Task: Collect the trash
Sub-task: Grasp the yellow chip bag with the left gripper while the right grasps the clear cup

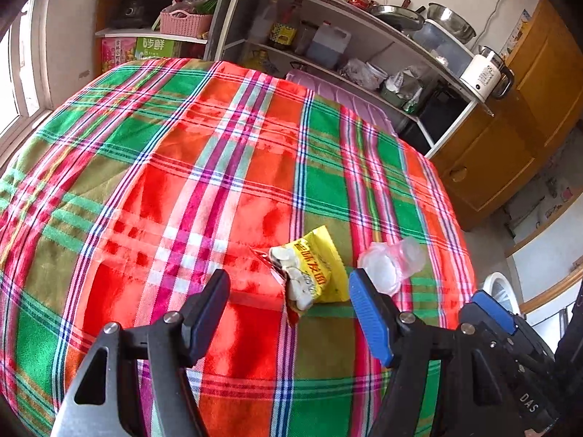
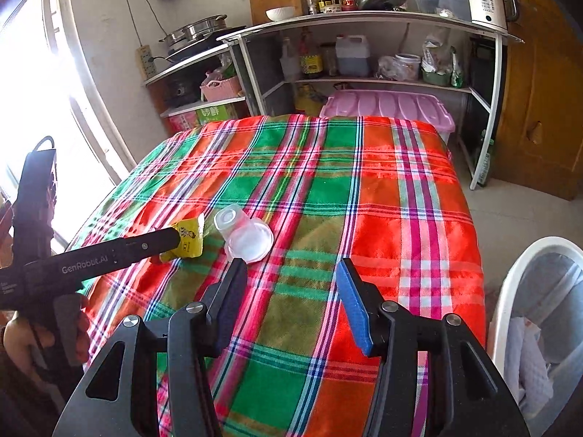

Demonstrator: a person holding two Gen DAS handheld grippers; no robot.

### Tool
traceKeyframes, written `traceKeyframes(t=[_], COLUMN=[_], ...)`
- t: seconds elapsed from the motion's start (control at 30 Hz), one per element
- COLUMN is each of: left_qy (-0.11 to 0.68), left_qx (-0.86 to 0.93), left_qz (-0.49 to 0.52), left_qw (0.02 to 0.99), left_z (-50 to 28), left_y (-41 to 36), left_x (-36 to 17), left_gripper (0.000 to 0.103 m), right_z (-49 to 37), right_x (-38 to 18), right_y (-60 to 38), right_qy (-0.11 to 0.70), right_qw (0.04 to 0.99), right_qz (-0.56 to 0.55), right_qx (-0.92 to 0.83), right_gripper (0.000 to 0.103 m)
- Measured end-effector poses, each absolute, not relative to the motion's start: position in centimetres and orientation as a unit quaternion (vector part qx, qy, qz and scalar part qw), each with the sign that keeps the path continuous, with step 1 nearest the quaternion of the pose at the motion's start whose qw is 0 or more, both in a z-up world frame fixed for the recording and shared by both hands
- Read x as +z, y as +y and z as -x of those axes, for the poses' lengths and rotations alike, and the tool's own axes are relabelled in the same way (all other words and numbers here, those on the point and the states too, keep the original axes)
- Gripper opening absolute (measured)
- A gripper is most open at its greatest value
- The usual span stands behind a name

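Observation:
A yellow snack wrapper [image 1: 313, 269] lies on the plaid tablecloth [image 1: 218, 167], between my left gripper's fingertips and just beyond them. A clear plastic cup [image 1: 391, 262] lies on its side right of the wrapper. My left gripper [image 1: 288, 291] is open and empty. In the right wrist view the wrapper [image 2: 187, 238] and cup [image 2: 246, 235] lie left of centre, with the left gripper's finger [image 2: 156, 242] over the wrapper. My right gripper [image 2: 291, 284] is open and empty, just short of the cup.
A white trash bin [image 2: 539, 313] with a liner stands at the table's right edge, also visible in the left wrist view [image 1: 501, 289]. Shelves with kitchenware [image 2: 364, 54] and a pink storage box [image 2: 390, 107] stand behind the table. A wooden cabinet [image 2: 539, 109] is at right.

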State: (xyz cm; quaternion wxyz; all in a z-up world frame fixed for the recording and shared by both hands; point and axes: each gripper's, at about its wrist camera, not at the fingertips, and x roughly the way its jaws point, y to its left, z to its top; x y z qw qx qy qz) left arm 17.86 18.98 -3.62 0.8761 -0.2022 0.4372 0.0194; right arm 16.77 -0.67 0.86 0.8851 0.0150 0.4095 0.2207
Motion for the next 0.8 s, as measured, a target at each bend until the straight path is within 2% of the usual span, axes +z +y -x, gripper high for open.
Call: traceKeyframes(t=[0.13,0.2,0.27,0.33,0.8], left_qy=[0.436,0.434,0.434,0.439,0.421], left_qx=[0.018,0.019,0.02,0.025,0.021], left_qz=[0.199,0.2,0.194,0.185,0.218], left_qw=[0.878,0.878,0.879,0.879,0.88], left_z=[-18.2,-18.2,-18.2,-18.2,-17.1], left_y=[19.1,19.4,19.7,19.9,22.1], left_x=[-4.1,-4.1,-4.1,-4.4,-4.8], left_gripper=[0.067,0.059,0.045,0.04,0.038], right_z=[-17.6,-17.7,-18.1,-18.4,-20.1], right_x=[0.6,0.6,0.3,0.0,-0.7], right_y=[-0.2,0.2,0.8,1.3,6.3], right_qy=[0.411,0.409,0.41,0.413,0.407], right_qw=[0.883,0.882,0.881,0.878,0.869], right_qz=[-0.017,-0.013,-0.005,-0.002,0.033], right_qx=[0.227,0.233,0.237,0.243,0.279], right_gripper=[0.052,0.052,0.052,0.052,0.052])
